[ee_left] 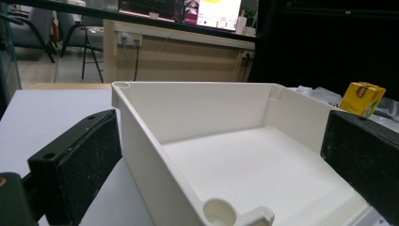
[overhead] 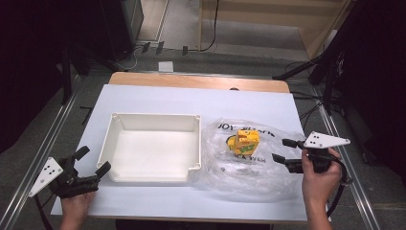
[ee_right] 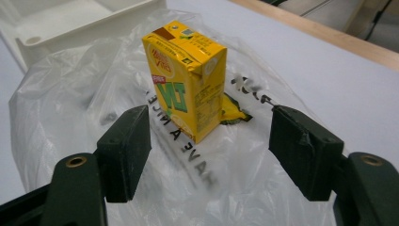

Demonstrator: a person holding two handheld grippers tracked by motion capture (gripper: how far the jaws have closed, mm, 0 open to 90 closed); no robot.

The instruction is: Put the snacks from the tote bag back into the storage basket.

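Note:
A yellow drink carton (overhead: 244, 142) (ee_right: 188, 77) stands upright on a crumpled clear plastic bag (overhead: 239, 163) (ee_right: 75, 89) with black lettering, right of the white tray (overhead: 151, 148). My right gripper (overhead: 282, 152) (ee_right: 209, 150) is open just right of the bag, jaws pointing at the carton, nothing between them. The carton stands beyond the jaw tips, apart from them. My left gripper (overhead: 91, 160) (ee_left: 211, 160) is open at the tray's near left corner (ee_left: 155, 155), its jaws either side of that corner. The carton (ee_left: 361, 98) shows past the tray's far wall.
The white tray sits mid-table on a pale mat (overhead: 191, 100); a wooden edge (overhead: 201, 81) runs along the back. Metal rails (overhead: 344, 158) flank the table. Cables and stands lie on the floor behind.

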